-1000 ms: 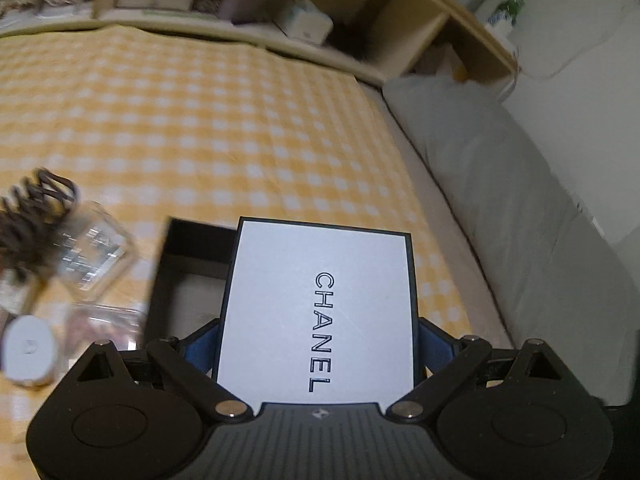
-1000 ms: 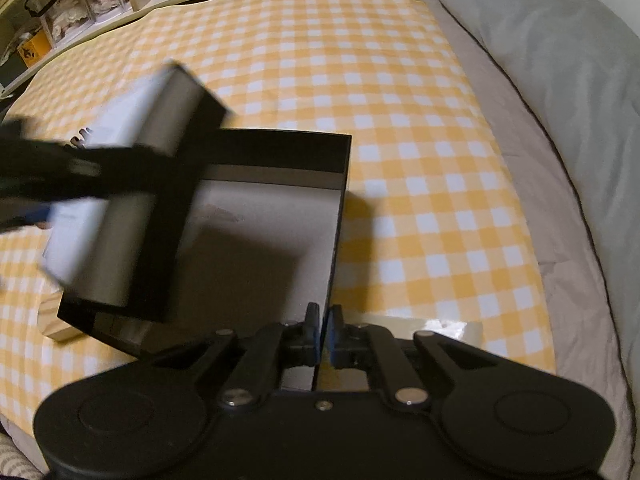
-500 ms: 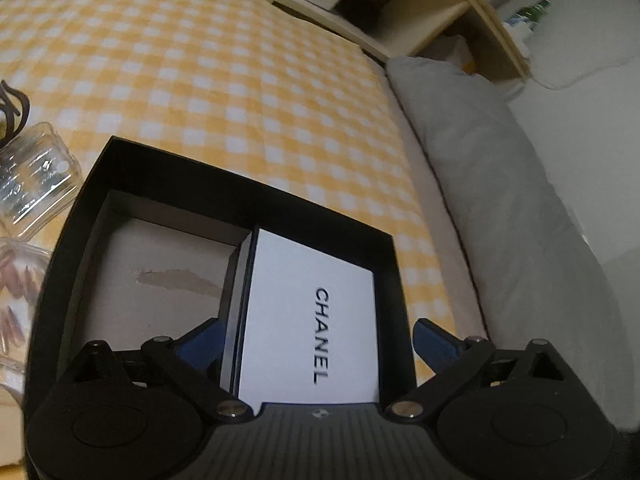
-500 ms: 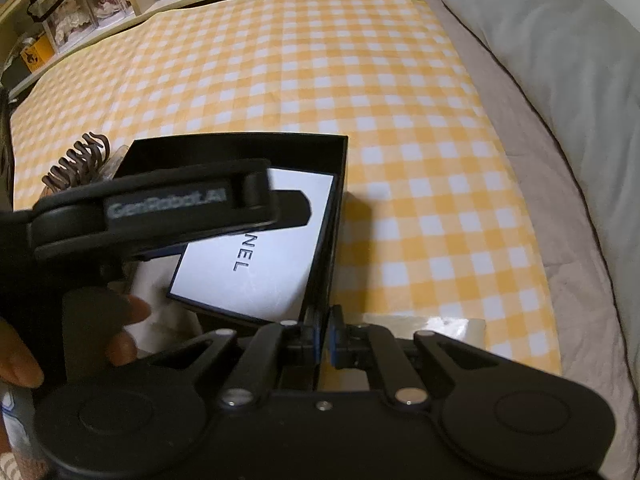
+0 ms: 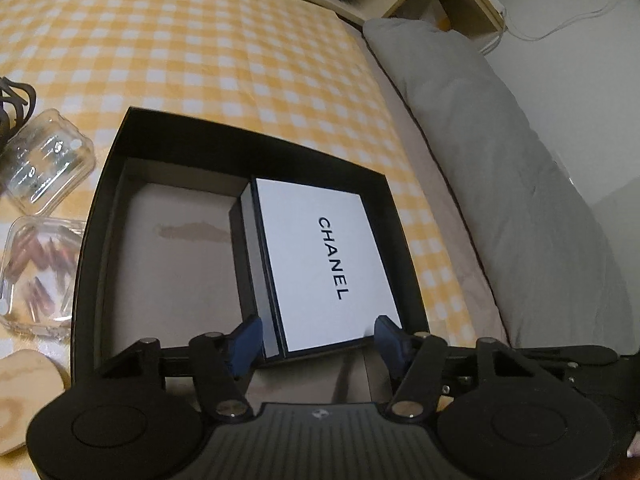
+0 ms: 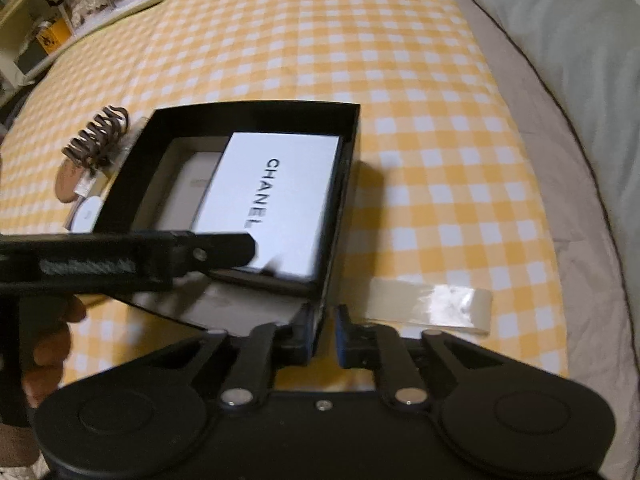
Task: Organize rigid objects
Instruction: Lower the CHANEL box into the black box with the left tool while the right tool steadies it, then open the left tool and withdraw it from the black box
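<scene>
White Chanel box [image 5: 320, 264] lies flat inside the black tray [image 5: 256, 148], against its right wall, long axis running near-to-far, lettering along that axis. Left gripper [image 5: 316, 340] sits just at the box's near end, fingers spread wider than the box & not touching it, so it looks released. Right gripper [image 6: 322, 332] is at the tray's near-right corner, fingers slightly parted either side of the tray wall; can't tell if they press it. Left is nearer the loose items: 2 clear cases [image 5: 44, 168] & a brown hair claw [image 6: 100, 136] just left of the tray, so next pick prob goes left. Tray's near wall hidden behind gripper; case contents blurry.
</scene>
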Available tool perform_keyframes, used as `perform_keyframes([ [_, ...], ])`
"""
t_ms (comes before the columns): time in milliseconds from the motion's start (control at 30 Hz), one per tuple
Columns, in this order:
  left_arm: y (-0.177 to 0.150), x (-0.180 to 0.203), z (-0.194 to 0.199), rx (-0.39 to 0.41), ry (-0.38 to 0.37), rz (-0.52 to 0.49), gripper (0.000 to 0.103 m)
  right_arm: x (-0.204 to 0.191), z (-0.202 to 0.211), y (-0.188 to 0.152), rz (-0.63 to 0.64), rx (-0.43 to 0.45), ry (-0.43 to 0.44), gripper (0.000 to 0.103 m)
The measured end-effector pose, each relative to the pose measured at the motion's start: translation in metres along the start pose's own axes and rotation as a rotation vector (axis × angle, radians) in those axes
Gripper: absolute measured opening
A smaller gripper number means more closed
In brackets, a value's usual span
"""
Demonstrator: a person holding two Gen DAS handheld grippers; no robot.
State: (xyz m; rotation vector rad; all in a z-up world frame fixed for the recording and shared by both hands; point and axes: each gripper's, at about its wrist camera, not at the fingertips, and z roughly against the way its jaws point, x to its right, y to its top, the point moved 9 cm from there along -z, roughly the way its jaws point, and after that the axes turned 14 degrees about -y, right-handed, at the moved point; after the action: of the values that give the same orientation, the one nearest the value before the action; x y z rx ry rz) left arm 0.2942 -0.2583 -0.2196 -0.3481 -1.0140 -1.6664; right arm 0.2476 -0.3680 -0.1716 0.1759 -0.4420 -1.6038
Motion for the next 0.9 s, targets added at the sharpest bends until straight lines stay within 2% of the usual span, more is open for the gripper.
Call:
perform_keyframes([
  [200, 0.008, -0.003, -0.006, 0.053, 0.014, 0.019, 0.062, -0.004, -0.002, -0.005, 0.037, 0.022, -0.011, 0.007],
  [467, 0.010, -0.003, -0.011, 0.063, 0.024, 0.014, 0.062, -0.009, 0.006, -0.015, 0.051, 0.029, -0.017, 0.007],
  [533, 0.009, -0.003, -0.010, 0.055, 0.016, 0.009, 0.067, -0.010, 0.006, -0.014, 0.049, 0.028, -0.017, 0.007],
  [600, 0.008, -0.001, -0.005, 0.045, 0.008, 0.011, 0.082, -0.008, 0.005, -0.014, 0.037, 0.024, -0.015, 0.007],
  [900, 0.017, 0.023, 0.054, 0.089, -0.003, -0.107, 0.098, -0.005, 0.003, -0.014, 0.018, 0.015, -0.020, 0.007],
])
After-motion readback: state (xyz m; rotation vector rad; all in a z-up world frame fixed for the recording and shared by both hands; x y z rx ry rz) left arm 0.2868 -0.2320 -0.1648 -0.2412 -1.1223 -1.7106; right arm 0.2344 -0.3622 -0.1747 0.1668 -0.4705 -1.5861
